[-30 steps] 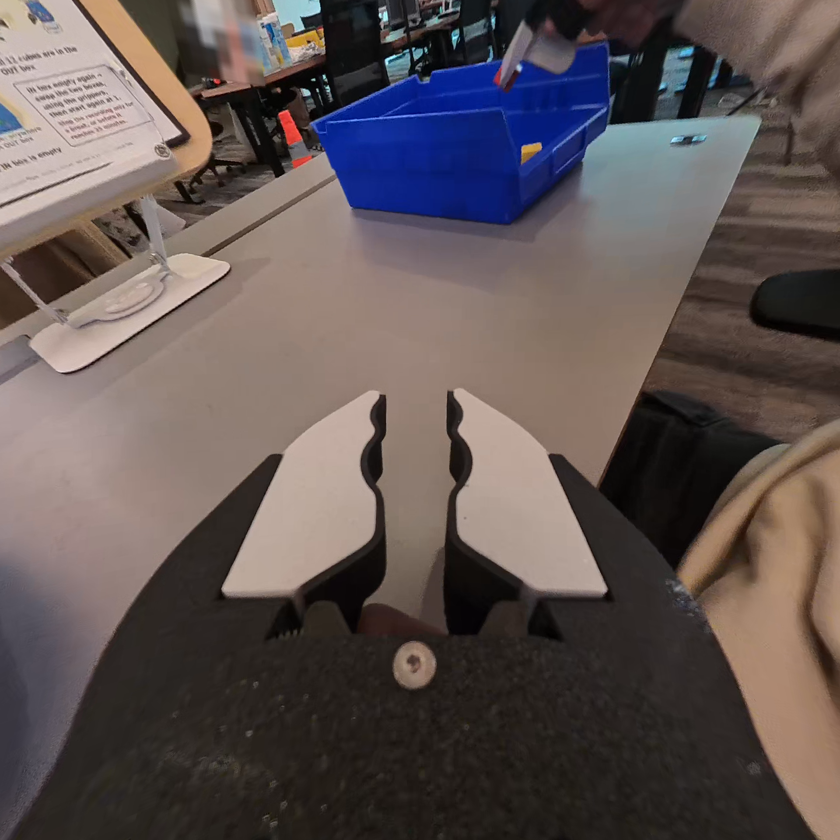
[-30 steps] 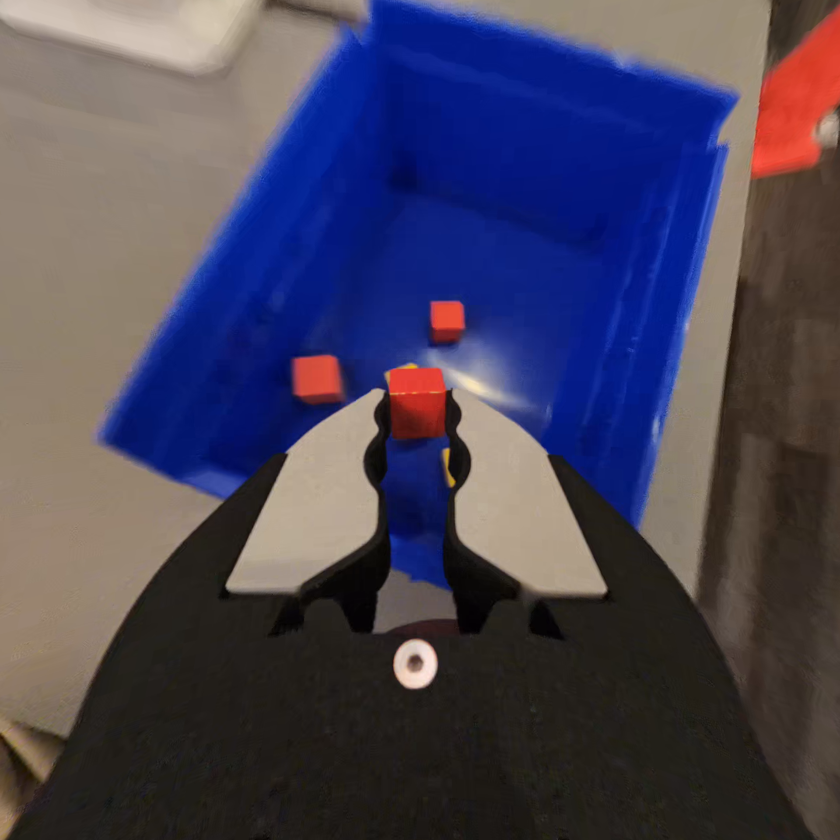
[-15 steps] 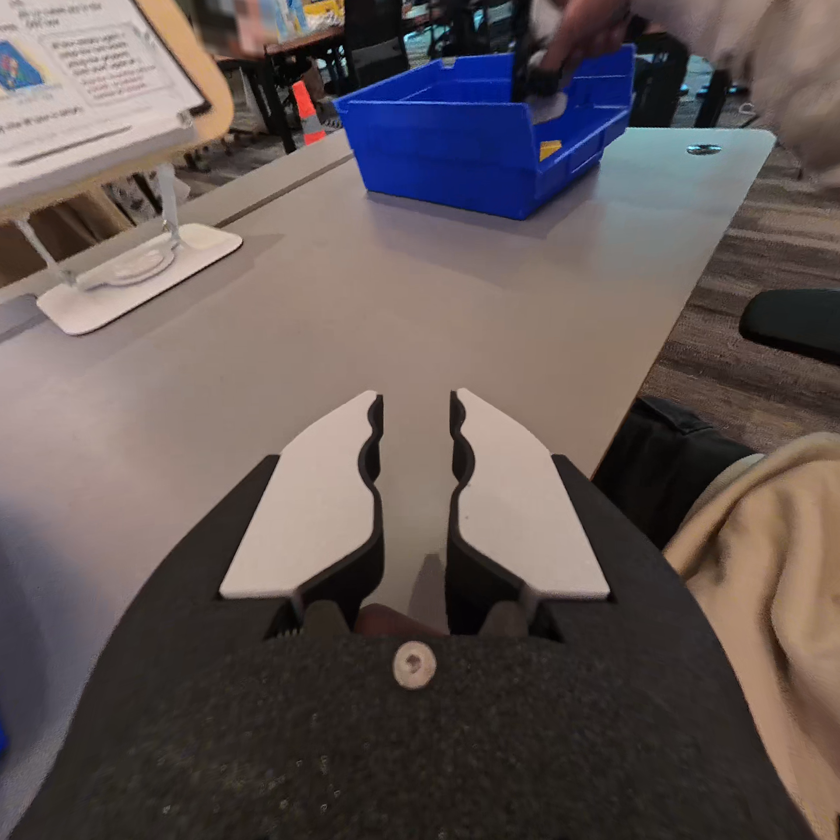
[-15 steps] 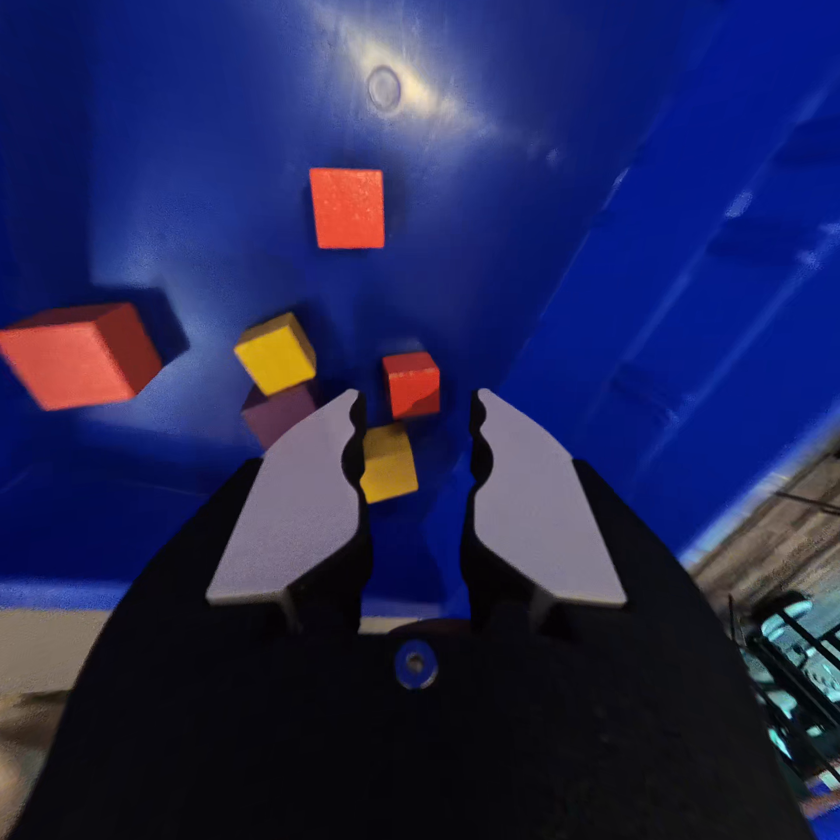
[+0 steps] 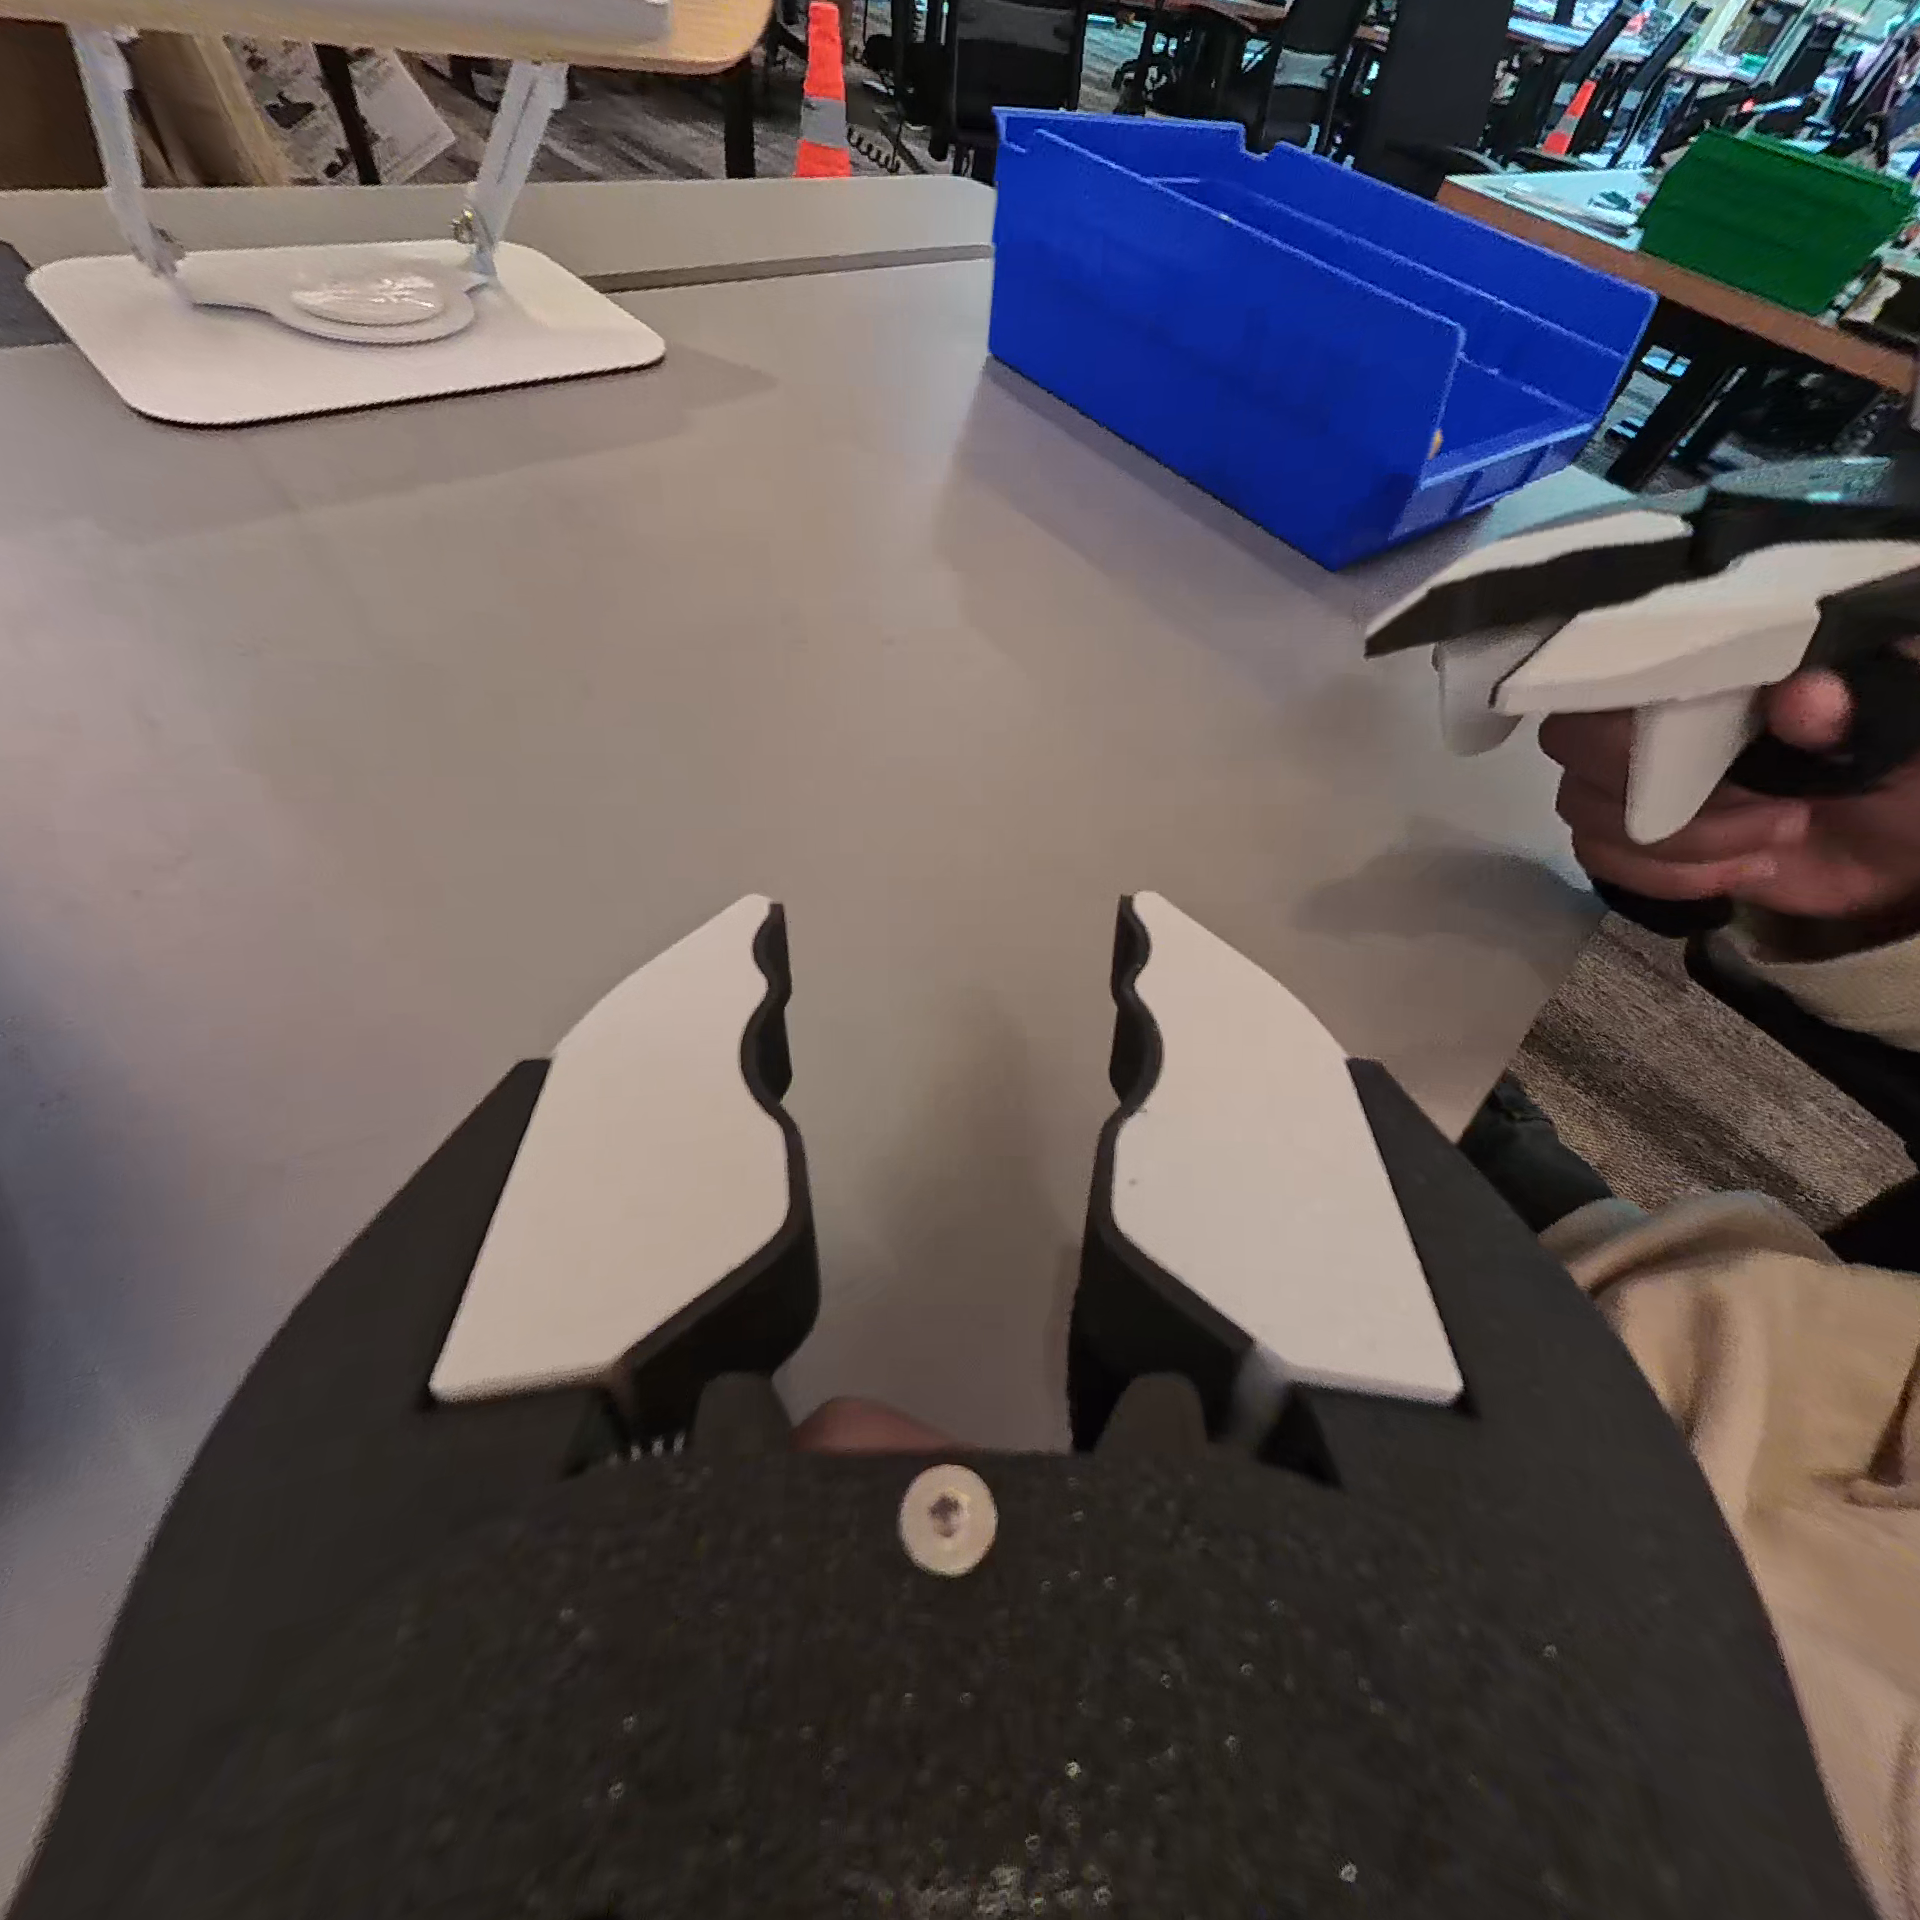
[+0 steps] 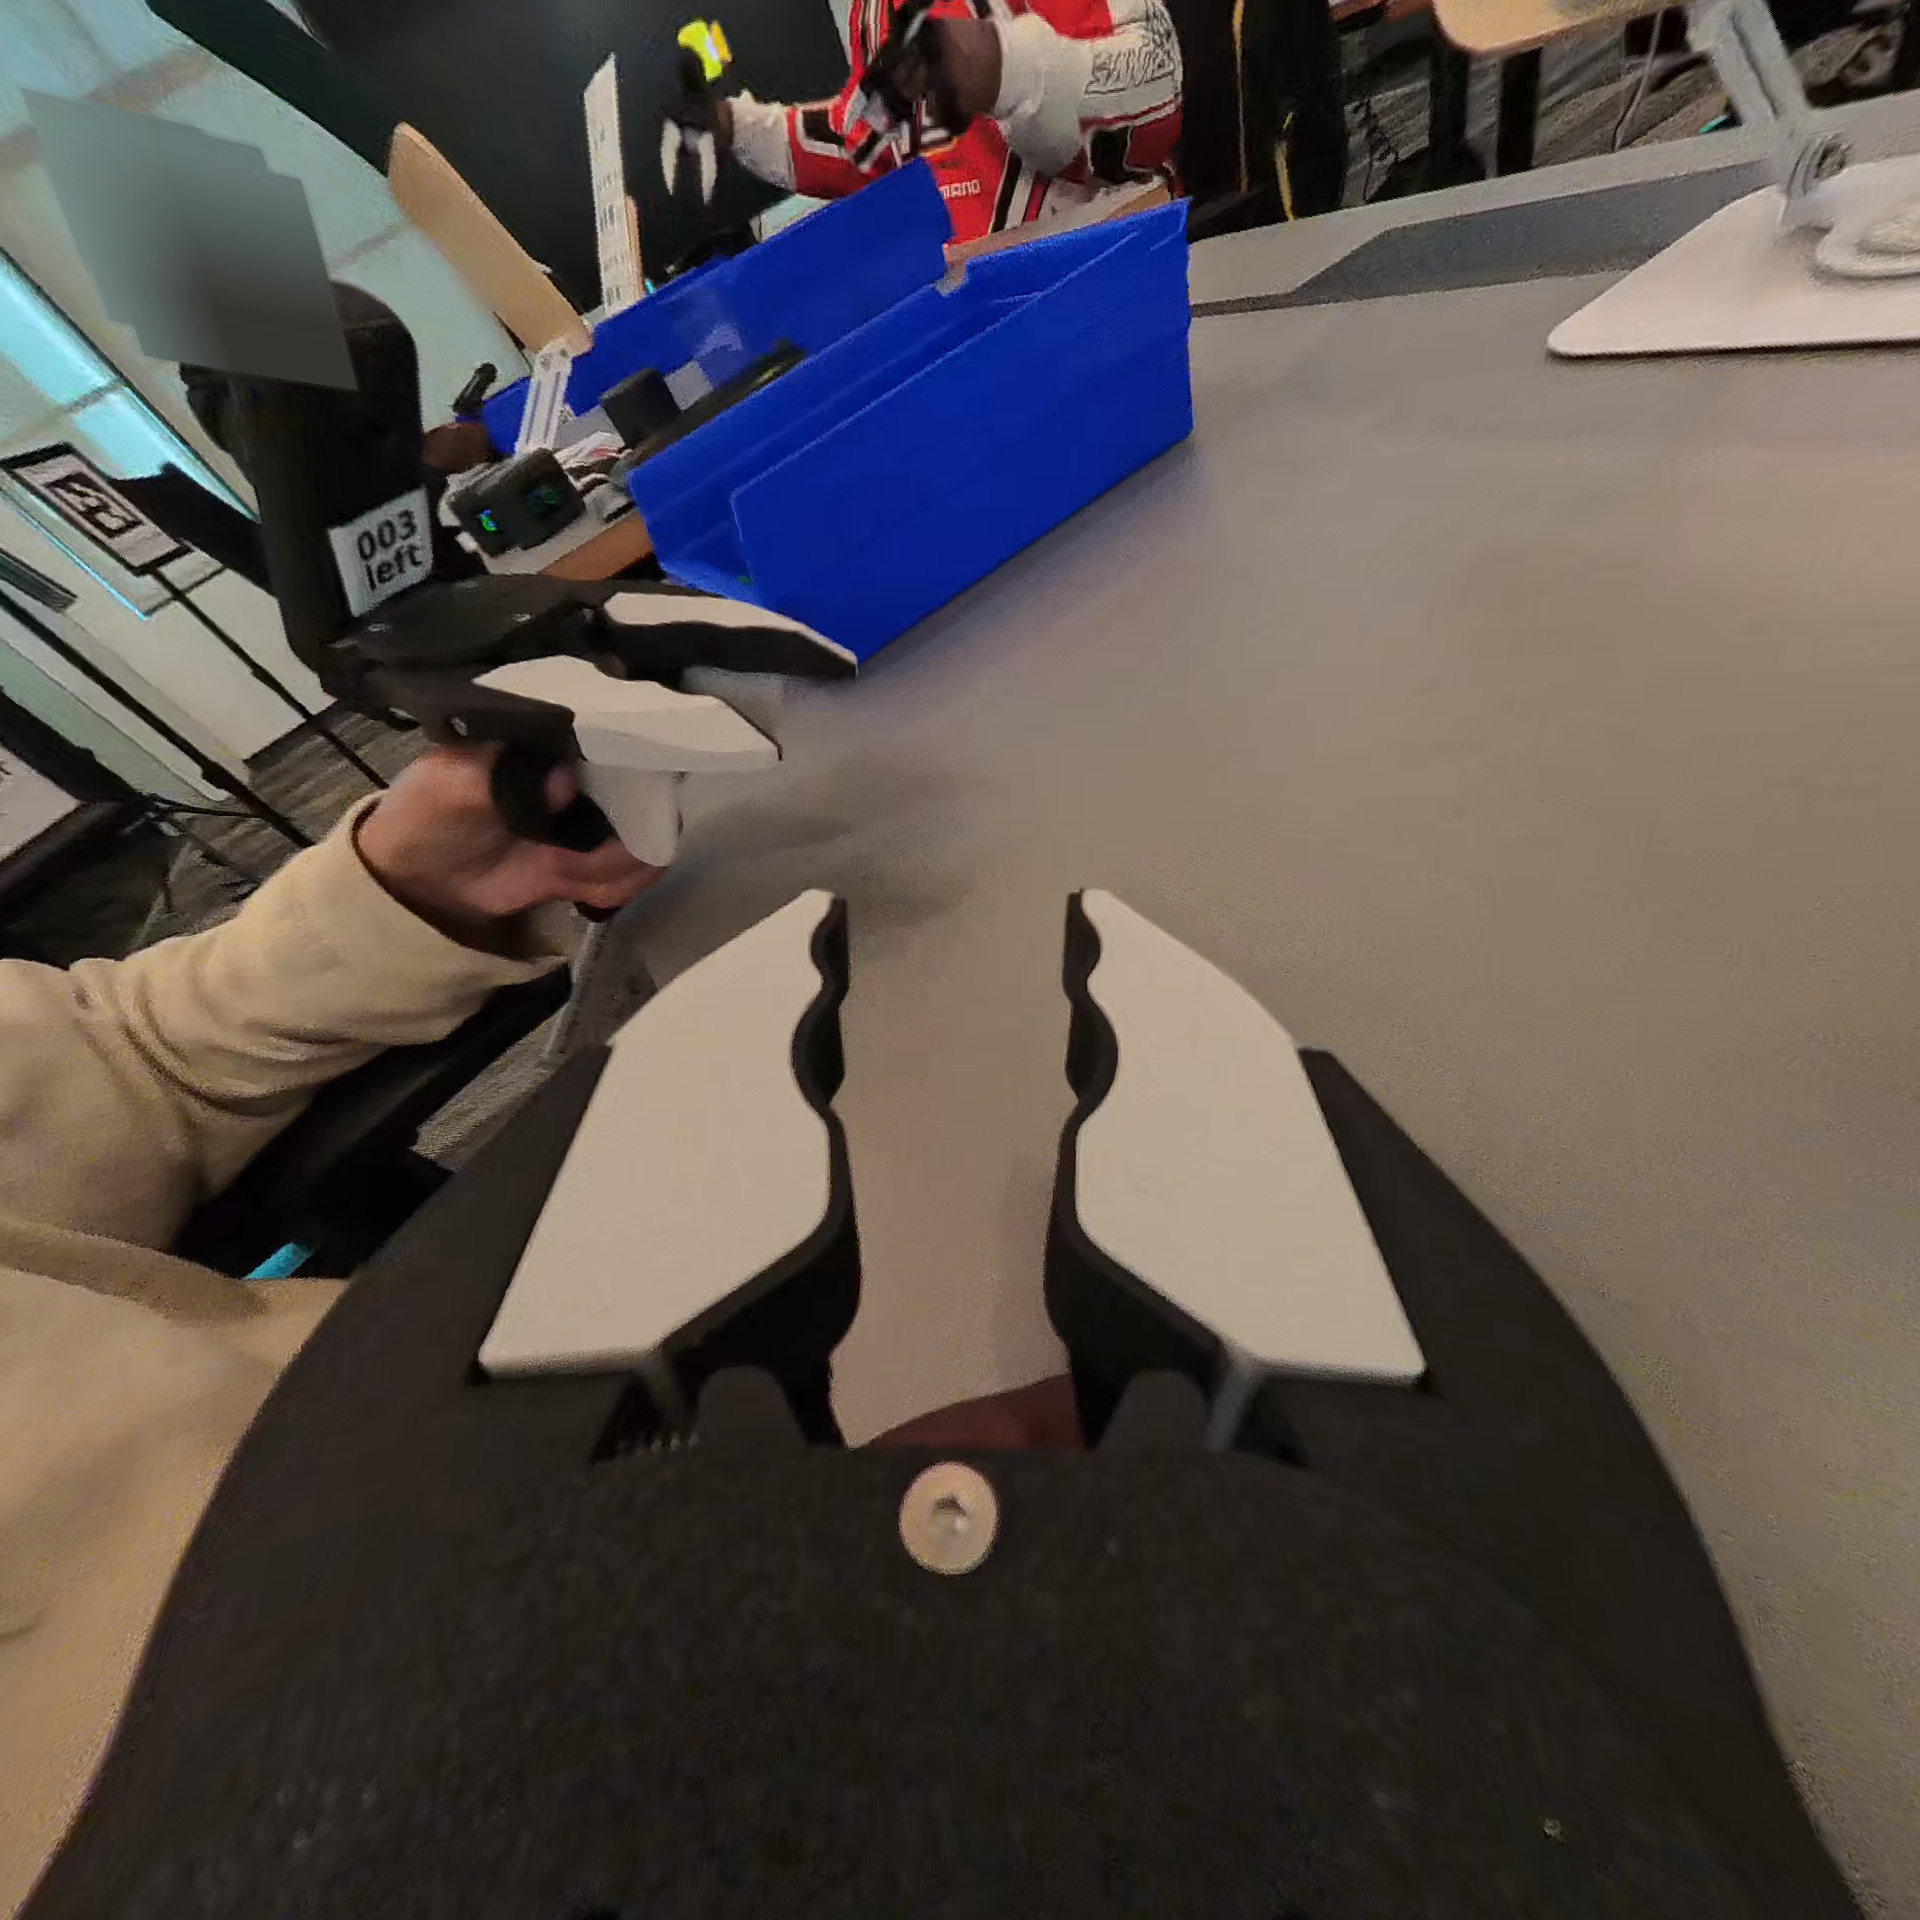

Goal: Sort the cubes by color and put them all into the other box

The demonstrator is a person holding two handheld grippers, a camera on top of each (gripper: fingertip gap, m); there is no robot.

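My left gripper (image 5: 951, 914) is open and empty, low over the grey table (image 5: 727, 644). A blue box (image 5: 1278, 343) stands ahead to its right, and a yellow speck (image 5: 1435, 442) shows at its low front wall. My right gripper (image 6: 956, 904) is open and empty over the table. It also shows in the left wrist view (image 5: 1439, 665), held in a hand at the right edge. The right wrist view shows a second blue box (image 6: 935, 457) ahead on the left, with my left gripper (image 6: 816, 707) in front of it. No cubes are visible.
A white stand base (image 5: 343, 322) sits at the table's far side and also shows in the right wrist view (image 6: 1745, 291). Green bins (image 5: 1766, 218) and an orange cone (image 5: 824, 94) stand beyond. A person in red (image 6: 987, 104) works at another table with a blue box (image 6: 769, 281).
My right gripper opened and dropped a red cube into the blue box, then pulled back over the bare table. My left gripper opened wider and swung to the right.
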